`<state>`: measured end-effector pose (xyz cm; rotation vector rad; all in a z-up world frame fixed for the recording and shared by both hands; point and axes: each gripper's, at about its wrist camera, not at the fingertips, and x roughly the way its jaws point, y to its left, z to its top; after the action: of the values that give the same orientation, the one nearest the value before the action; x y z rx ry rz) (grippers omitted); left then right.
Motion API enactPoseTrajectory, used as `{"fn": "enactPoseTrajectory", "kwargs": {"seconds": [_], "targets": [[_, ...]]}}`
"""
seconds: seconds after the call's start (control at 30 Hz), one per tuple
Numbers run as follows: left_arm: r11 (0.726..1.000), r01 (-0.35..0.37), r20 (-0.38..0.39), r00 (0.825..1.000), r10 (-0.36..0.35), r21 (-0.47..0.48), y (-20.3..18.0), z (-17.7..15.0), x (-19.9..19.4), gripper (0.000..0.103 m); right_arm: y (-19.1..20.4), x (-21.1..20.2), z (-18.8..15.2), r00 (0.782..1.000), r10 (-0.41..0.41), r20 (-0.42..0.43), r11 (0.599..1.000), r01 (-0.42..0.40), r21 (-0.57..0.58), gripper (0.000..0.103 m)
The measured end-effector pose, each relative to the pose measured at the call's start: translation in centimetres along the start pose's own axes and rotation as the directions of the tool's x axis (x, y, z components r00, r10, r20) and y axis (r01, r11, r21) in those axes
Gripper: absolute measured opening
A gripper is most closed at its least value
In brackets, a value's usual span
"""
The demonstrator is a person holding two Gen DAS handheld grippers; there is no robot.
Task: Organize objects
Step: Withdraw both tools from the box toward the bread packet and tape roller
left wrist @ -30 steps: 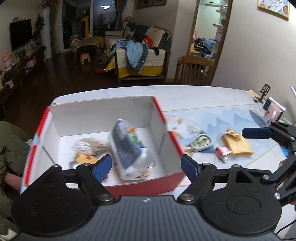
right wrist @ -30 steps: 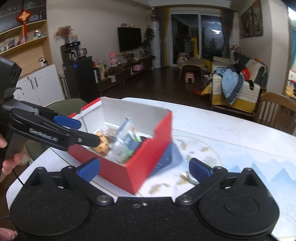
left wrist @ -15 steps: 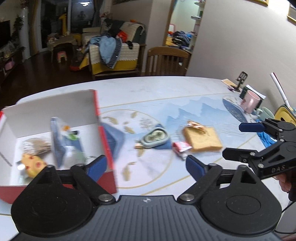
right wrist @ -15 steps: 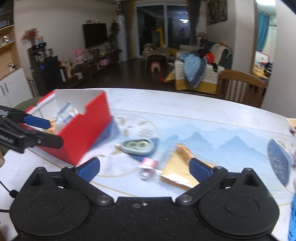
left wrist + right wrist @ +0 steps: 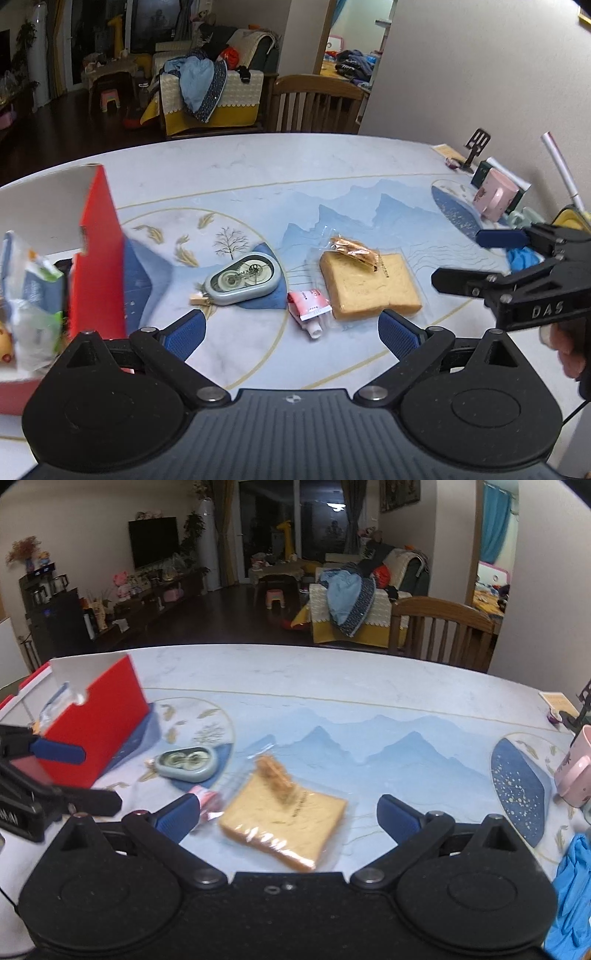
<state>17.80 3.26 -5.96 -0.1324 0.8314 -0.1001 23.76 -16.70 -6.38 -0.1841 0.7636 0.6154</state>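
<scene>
A: Your left claw is opening, nothing between its blue pads. It hangs over the worktop, above the small red-and-white tube.

B: And my right one?

A: Your right claw stands spread too, empty, with the wrapped bread slice on the worktop under the gap, not touched.

B: Where are the things to sort?

A: Three lie loose in a row: the grey-green tape dispenser, the tube just beside it, then the bread with a small orange packet on top (its print is too small to read). The red box sits at the left, cut off by the frame edge and blurred, so only a bagged item and a bit of something yellow show inside.

B: Anything else hard to make out?

A: The pink mug near the wall is clear; the things behind it are half hidden. Only a sliver of your hand shows at the right edge.
</scene>
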Motion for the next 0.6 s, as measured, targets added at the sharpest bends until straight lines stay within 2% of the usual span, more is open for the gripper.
{"fn": "enactPoseTrajectory", "kwargs": {"seconds": [0.33, 0.6], "targets": [[0.997, -0.049, -0.03, 0.998, 0.051, 0.066, -1.7, 0.8, 5.1, 0.1, -0.9, 3.7, 1.1, 0.999, 0.012, -0.052, 1.0, -0.013, -0.006, 0.101], [0.996, -0.078, -0.068, 0.994, 0.082, 0.053, -1.2, 0.8, 8.1, 0.1, -0.5, 5.9, 1.6, 0.996, 0.023, -0.082, 0.999, -0.025, -0.026, 0.096]]}}
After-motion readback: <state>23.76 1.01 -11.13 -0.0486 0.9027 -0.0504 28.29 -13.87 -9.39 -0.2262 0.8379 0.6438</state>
